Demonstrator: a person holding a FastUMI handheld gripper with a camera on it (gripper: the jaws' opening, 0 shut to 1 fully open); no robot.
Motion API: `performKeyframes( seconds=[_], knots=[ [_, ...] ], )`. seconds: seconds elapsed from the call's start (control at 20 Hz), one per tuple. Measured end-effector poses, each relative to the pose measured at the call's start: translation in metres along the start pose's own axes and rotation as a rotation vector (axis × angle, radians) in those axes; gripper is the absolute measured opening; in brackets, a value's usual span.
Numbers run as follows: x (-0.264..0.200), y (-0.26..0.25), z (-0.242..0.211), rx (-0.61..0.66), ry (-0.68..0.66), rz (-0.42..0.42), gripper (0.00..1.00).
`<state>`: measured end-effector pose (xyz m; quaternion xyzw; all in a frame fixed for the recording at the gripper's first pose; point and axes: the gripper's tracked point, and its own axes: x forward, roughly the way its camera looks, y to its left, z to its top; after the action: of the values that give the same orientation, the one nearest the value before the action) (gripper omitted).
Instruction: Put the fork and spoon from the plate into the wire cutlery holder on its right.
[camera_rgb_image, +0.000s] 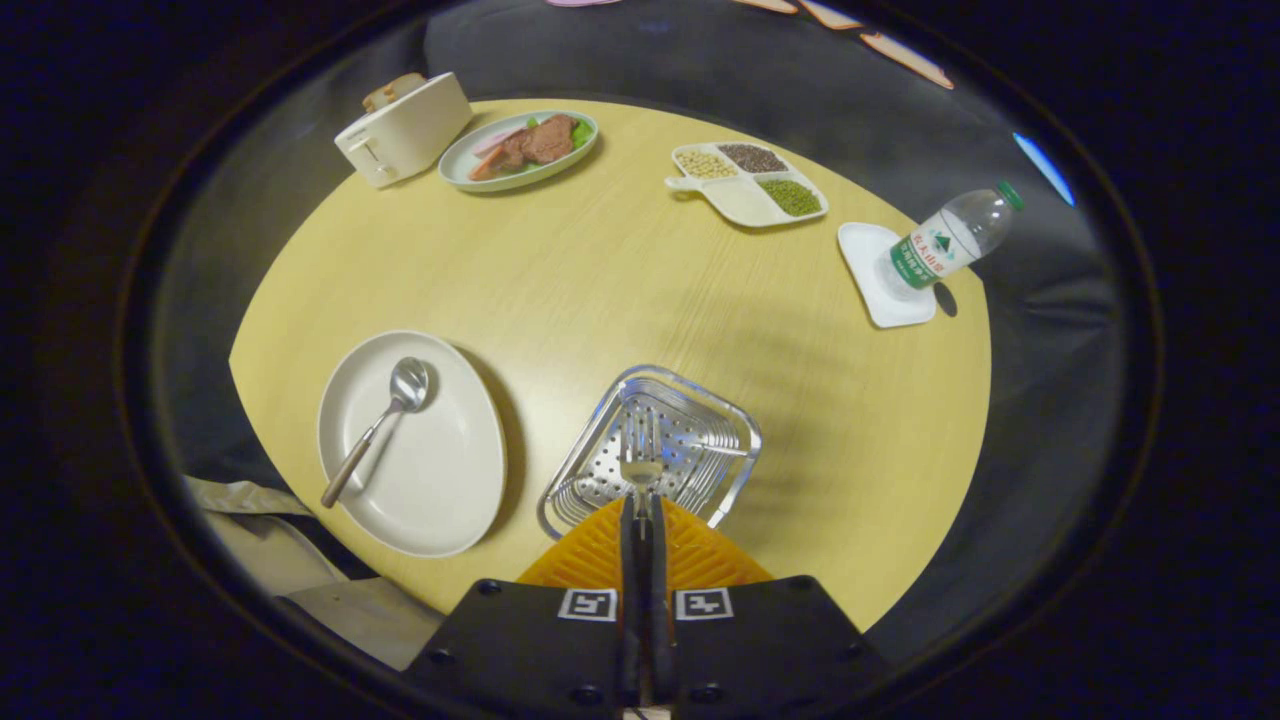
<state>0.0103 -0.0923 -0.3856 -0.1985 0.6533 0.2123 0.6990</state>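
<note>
A round yellow wooden table (600, 270) seen from above. At the lower left sits a white oval plate (440, 490) with a metal spoon (385, 420) lying on it, bowl pointing up and away, handle toward the plate's near rim. In the upper left stands a cream toaster (405, 130), and just right of it a pale green plate of meat and lettuce (520, 148). At lower centre, the gripper (643, 505) has its two orange fingers pressed together on the handle of a fork (640, 455), whose tines hang over the open top of the wire cutlery holder (650, 450), right of the white plate. Upper right of centre is a divided dish of beans and grains (748, 183). Farther right, a water bottle (945, 245) stands on a small white square tray (885, 280).
</note>
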Motion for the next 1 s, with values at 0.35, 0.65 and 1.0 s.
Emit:
performKeyframes(
  seconds=[0.35,0.65,1.0],
  knots=[
    [-0.014,0.003,0.018,0.021,-0.137,-0.038,0.36],
    [-0.037,0.001,0.029,0.109,-0.324,-0.131,0.82],
    [-0.061,0.034,0.044,0.183,-0.528,-0.171,1.00]
  ],
)
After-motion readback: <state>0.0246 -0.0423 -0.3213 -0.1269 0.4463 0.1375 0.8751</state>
